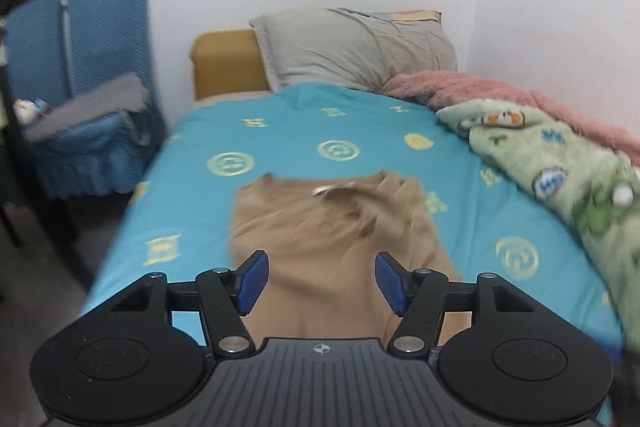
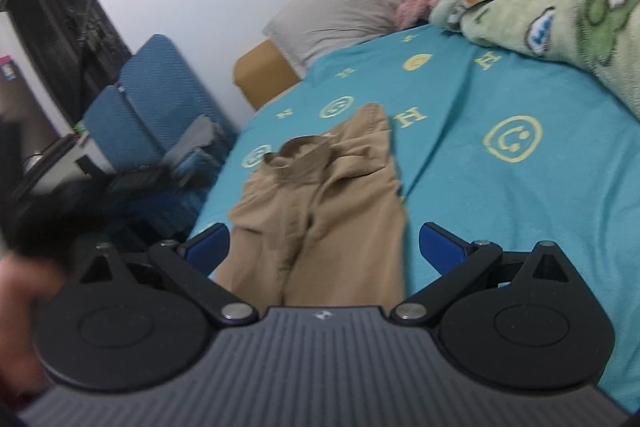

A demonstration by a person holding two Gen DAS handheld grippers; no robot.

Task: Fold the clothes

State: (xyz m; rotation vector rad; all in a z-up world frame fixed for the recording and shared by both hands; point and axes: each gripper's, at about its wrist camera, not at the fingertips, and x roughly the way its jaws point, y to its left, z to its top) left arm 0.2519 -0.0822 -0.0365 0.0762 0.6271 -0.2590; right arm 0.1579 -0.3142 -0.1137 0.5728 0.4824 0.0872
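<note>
A pair of tan trousers (image 1: 332, 239) lies spread on the turquoise bed sheet (image 1: 288, 135), waistband toward the pillow and legs running toward me. In the right wrist view the same trousers (image 2: 320, 195) show a rumpled waistband and open fly. My left gripper (image 1: 322, 281) hangs open above the trouser legs, nothing between its blue pads. My right gripper (image 2: 324, 247) is open too, its fingers spread wide on either side of the trousers and above them. The lower legs are hidden behind both gripper bodies.
A grey pillow (image 1: 352, 47) leans on a tan headboard (image 1: 228, 63). A green cartoon blanket (image 1: 560, 163) and a pink fluffy blanket (image 1: 500, 95) are heaped along the wall side. A blue-covered chair (image 1: 84, 79) stands left of the bed. A blurred hand (image 2: 16, 307) shows at far left.
</note>
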